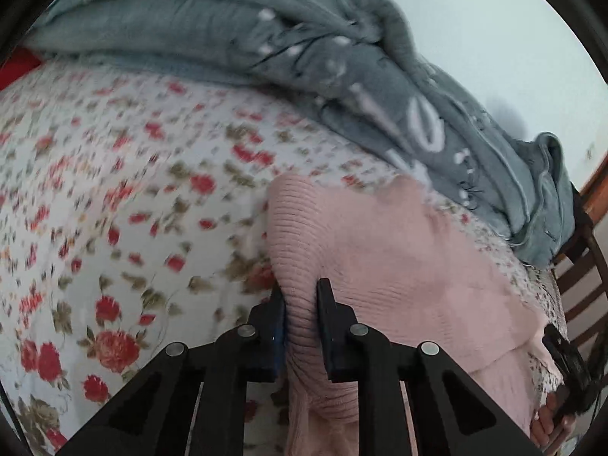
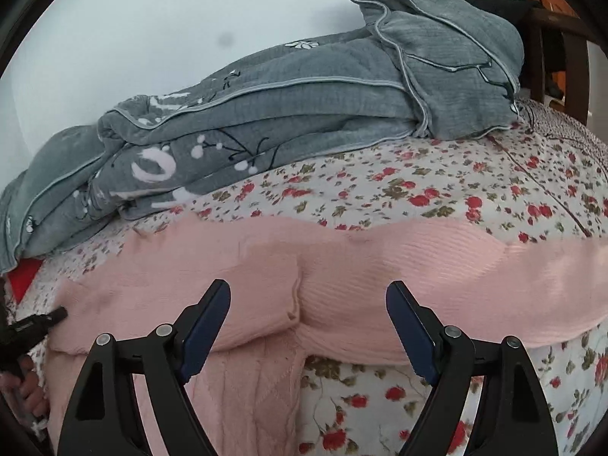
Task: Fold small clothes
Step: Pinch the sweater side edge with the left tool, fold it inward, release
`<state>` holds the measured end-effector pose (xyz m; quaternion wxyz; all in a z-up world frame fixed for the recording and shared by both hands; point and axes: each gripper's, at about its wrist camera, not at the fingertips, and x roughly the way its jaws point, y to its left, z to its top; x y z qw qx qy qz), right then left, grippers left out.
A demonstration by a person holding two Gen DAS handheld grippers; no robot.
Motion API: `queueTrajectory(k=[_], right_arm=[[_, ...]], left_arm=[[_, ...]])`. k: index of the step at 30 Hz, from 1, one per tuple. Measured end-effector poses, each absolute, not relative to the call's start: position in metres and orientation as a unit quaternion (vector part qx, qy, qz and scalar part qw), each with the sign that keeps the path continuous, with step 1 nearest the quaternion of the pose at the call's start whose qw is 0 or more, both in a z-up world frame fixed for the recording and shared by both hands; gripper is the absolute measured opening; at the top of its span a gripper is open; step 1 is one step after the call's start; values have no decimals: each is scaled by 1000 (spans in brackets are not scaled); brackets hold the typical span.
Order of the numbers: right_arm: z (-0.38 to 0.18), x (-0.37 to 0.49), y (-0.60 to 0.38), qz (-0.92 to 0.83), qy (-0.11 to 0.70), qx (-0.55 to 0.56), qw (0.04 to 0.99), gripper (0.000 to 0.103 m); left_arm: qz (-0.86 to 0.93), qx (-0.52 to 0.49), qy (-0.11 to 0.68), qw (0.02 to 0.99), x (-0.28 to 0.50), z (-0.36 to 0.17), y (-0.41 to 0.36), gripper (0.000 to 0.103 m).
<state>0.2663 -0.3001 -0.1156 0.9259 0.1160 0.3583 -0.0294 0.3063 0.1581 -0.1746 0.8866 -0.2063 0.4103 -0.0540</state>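
On floral bed [image 2: 456, 190], pink knit sweater [image 2: 380, 266] lay partly folded; we had left hand-held gripper [image 1: 300, 304] clamped on ribbed edge, right hand-held gripper [image 2: 307, 304] wide open, empty, above middle; final folds remained

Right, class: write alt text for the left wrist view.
The left gripper is shut on a bunched fold of a pink sweater lying on a floral bedsheet. A grey quilt is heaped behind, against a pale wall.
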Motion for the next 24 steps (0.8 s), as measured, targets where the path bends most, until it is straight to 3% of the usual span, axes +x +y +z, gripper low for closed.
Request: queueTrajectory(k=[5, 10, 12, 14, 15, 18, 20, 24], right_arm=[[-132, 266, -299, -9, 393, 110, 913, 83], [-133, 263, -296, -9, 388, 103, 916, 83], [-135, 265, -294, -12, 394, 95, 914, 83], [-135, 265, -291, -17, 393, 88, 915, 83], [-135, 265, -291, -17, 392, 86, 916, 83], [-134, 265, -290, -16, 392, 86, 916, 83], [-134, 265, -291, -15, 393, 90, 915, 83], [-133, 264, -293, -15, 390, 96, 916, 83]], left_arm=[[35, -181, 372, 910, 293, -158, 176, 11], [-26, -189, 347, 918, 279, -145, 171, 12], [-39, -180, 358, 915, 286, -145, 160, 23], [-37, -185, 384, 904, 300, -154, 153, 60], [-41, -195, 396, 896, 308, -161, 151, 61], [-43, -209, 414, 885, 319, -171, 151, 55], [-44, -218, 405, 887, 319, -172, 153, 15], [-39, -260, 374, 889, 310, -167, 172, 12]])
